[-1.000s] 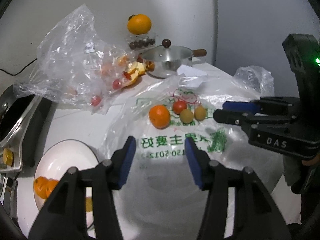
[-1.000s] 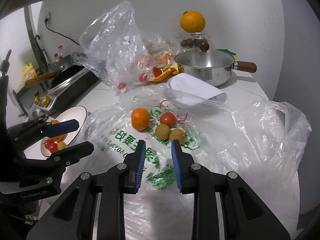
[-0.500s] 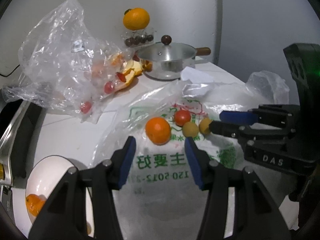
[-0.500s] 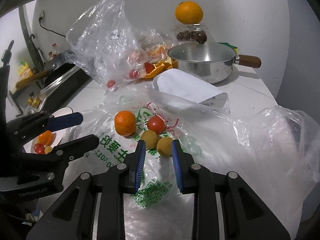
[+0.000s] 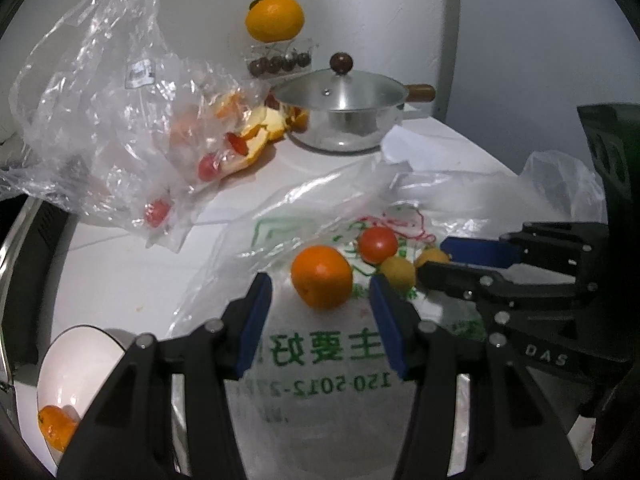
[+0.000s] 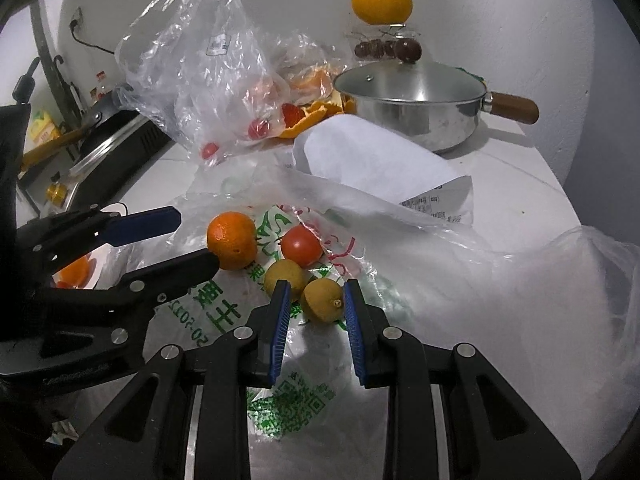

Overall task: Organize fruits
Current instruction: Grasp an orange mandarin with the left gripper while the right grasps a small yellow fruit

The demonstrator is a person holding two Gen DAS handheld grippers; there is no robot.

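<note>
An orange (image 5: 322, 276), a red tomato (image 5: 378, 245) and two small yellow fruits (image 5: 398, 274) lie together on a flattened printed plastic bag (image 5: 320, 360). My left gripper (image 5: 318, 284) is open, and its blue pads flank the near side of the orange without touching it. In the right wrist view my right gripper (image 6: 316, 290) is narrowly open. The nearer yellow fruit (image 6: 322, 300) sits right at its fingertips, unpressed. The left gripper (image 6: 196, 238) shows there beside the orange (image 6: 232, 245). A white plate (image 5: 80, 360) at lower left holds an orange piece.
A lidded steel pot (image 5: 340, 112) with a wooden handle stands at the back. A crumpled clear bag (image 5: 120, 120) with tomatoes and orange peel lies at back left. Another orange (image 5: 274, 18) rests on a clear box. A stove (image 6: 112, 136) borders the left, and a paper sheet (image 6: 372, 160) lies before the pot.
Both grippers have moved forward and down toward the fruit cluster, which now sits at their fingertips. Neither gripper's opening has changed.
</note>
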